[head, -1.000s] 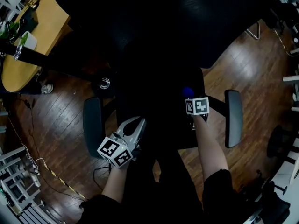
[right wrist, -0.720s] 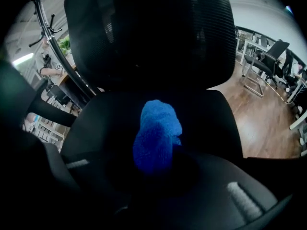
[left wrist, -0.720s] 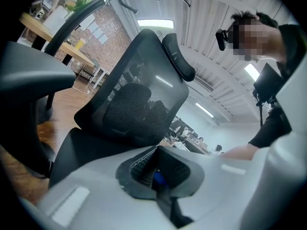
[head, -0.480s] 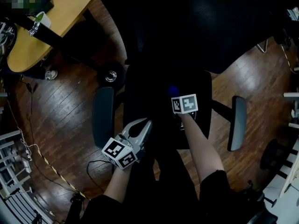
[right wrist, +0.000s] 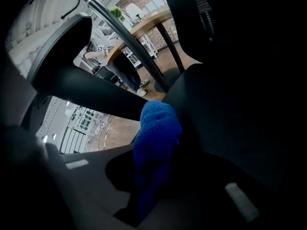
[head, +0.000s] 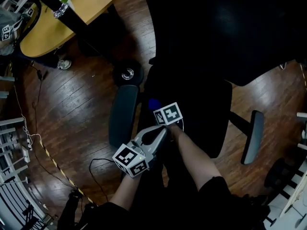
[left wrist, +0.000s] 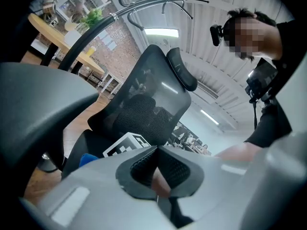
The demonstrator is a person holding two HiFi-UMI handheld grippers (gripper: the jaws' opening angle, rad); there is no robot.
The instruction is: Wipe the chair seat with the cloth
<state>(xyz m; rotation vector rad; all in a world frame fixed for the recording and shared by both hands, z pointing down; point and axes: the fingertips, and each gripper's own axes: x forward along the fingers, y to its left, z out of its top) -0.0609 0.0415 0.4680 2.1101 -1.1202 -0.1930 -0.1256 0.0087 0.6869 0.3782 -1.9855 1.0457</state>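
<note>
The black chair seat (head: 201, 109) fills the middle of the head view, with its left armrest (head: 122, 115) beside it. My right gripper (head: 157, 108) is shut on the blue cloth (head: 153, 103) and holds it at the seat's left edge, close to that armrest. In the right gripper view the cloth (right wrist: 156, 147) sticks out between the jaws of the right gripper (right wrist: 153, 186) against the dark seat (right wrist: 235, 104). My left gripper (head: 162, 132) hangs just behind the right one at the seat's front, shut on nothing. The left gripper (left wrist: 156, 150) looks at the chair back (left wrist: 148, 99).
A wooden table (head: 72, 13) stands at the upper left, with a chair caster (head: 128, 74) below it. The right armrest (head: 253, 135) sticks out at the right. A cable (head: 96, 164) and striped tape (head: 53, 159) lie on the wood floor. White racks (head: 12, 176) line the left edge.
My right gripper has carried the cloth leftwards across the seat, from near the right side to the left edge by the armrest. The left gripper stays by the seat's front.
</note>
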